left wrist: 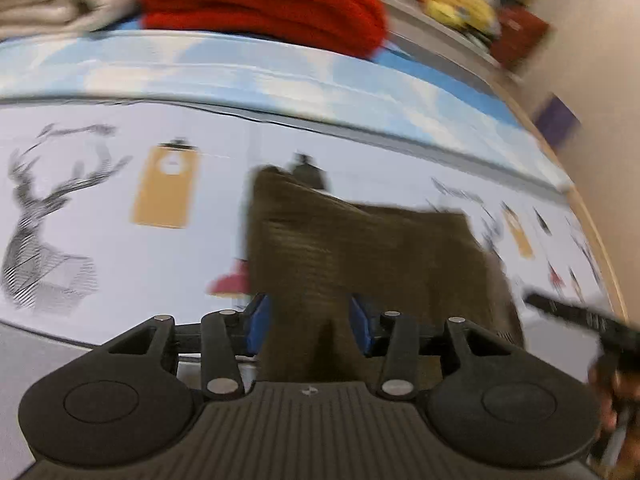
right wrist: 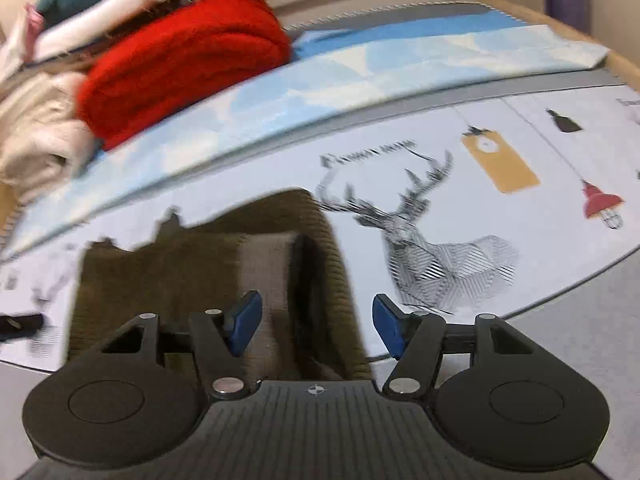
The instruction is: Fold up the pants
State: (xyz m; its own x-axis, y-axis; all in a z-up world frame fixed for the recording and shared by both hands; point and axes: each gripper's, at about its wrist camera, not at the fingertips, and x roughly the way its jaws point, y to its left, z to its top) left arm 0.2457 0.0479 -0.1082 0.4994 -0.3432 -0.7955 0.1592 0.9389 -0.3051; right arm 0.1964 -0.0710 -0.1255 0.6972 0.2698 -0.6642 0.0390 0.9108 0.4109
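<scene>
Two grippers, left gripper (left wrist: 306, 322) and right gripper (right wrist: 316, 326), are hovering released, pads clear, over the olive corduroy pants (left wrist: 360, 248) lying folded on the deer-print sheet (left wrist: 120, 272); next, I judge, squaring edges gently.

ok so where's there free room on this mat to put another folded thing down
Free patch: the white printed mat right of the folded olive pants, around the deer print and the orange tag print. The blue strip behind is also bare toward its right end. Crowded: the back left, where the red knit and cream clothes pile up.
</scene>
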